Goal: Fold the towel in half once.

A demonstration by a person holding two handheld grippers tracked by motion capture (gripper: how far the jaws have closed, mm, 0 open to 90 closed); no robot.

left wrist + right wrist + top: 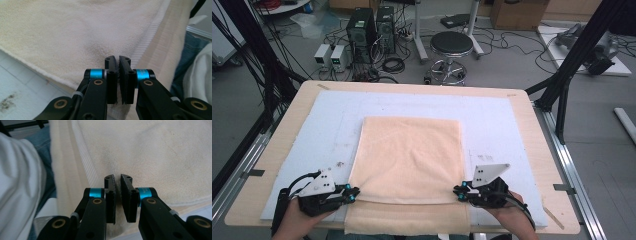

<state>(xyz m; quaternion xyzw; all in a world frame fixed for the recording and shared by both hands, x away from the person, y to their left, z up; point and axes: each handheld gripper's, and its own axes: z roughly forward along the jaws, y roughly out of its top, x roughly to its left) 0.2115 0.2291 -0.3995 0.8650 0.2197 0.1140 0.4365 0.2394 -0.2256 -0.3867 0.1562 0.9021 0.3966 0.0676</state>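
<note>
A: Where's the towel (409, 155)?
B: Middle of the table (522, 107), on the pale blue mat (492, 120). Peach-cream, folded over itself; near end hangs off the table's near edge.

A: Left tongs (353, 192)?
B: At the fold's near-left corner, pressed together w/ towel cloth pinched between the pads. Left gripper view: jaws nearly touching, terry bunched in the slit, ribbed hem band (150, 32) running just right of them.

A: Right tongs (458, 191)?
B: Same on the near-right corner. Jaws close, pinching the towel edge; cloth puckers toward the tips in the right gripper view.

A: Hands?
B: Both come in from the near edge, one per gripper, well apart, towel's width between them.

A: Beyond the table?
B: Round black stool (451, 45) on the floor at the far side, PC towers (372, 27) left of it.
</note>
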